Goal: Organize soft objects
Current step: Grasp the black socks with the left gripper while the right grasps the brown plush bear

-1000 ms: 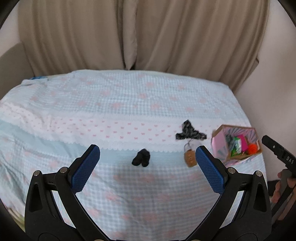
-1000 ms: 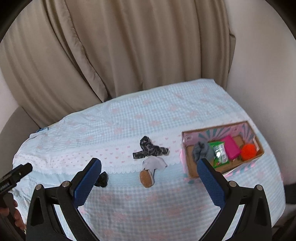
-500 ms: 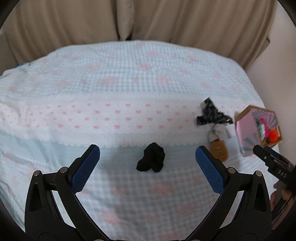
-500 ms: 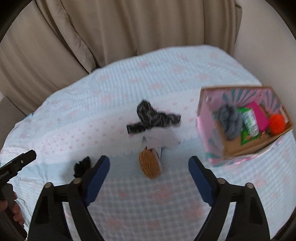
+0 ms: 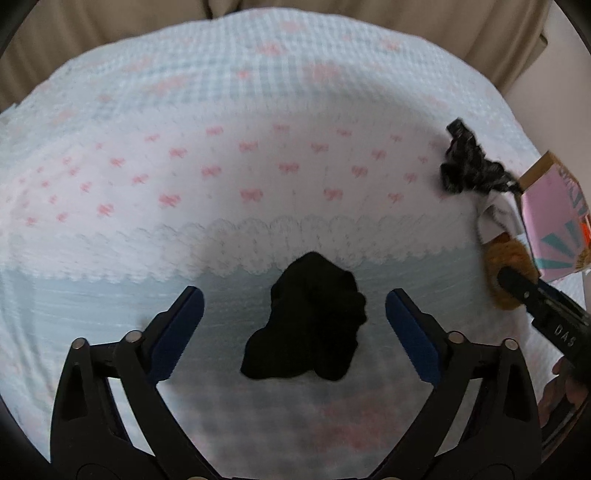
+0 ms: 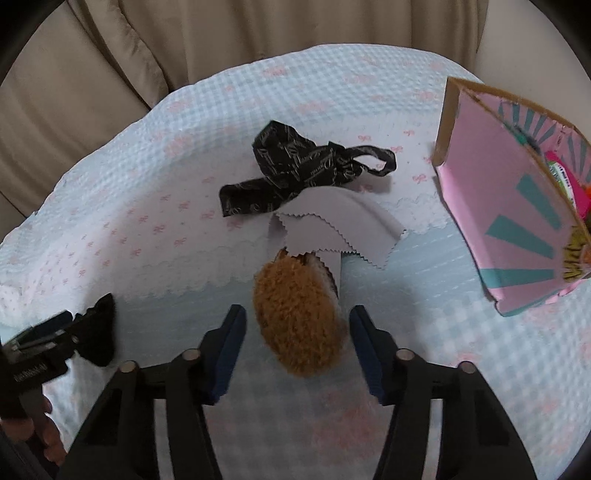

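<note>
A crumpled black cloth [image 5: 306, 321] lies on the bedspread between the blue pads of my left gripper [image 5: 293, 293]. Its jaws are closing but still wide, and neither pad touches the cloth. In the right wrist view a brown fuzzy plush [image 6: 299, 321] sits between the pads of my right gripper [image 6: 297, 311]. These jaws are also closing; the pads stand close beside the plush with slim gaps. A grey zigzag-edged cloth [image 6: 332, 221] overlaps the plush's far end, and a black patterned band [image 6: 303, 166] lies beyond it.
A pink cardboard box [image 6: 509, 206] with teal rays stands at the right, with bright items inside. The blue-and-white checked bedspread [image 5: 258, 110] with pink bows covers the bed. Beige curtains [image 6: 258, 29] hang behind. A hand holds the other gripper at each view's edge.
Both grippers came down close to the bed. The left now brackets the black cloth. The right jaws narrowed around the brown plush.
</note>
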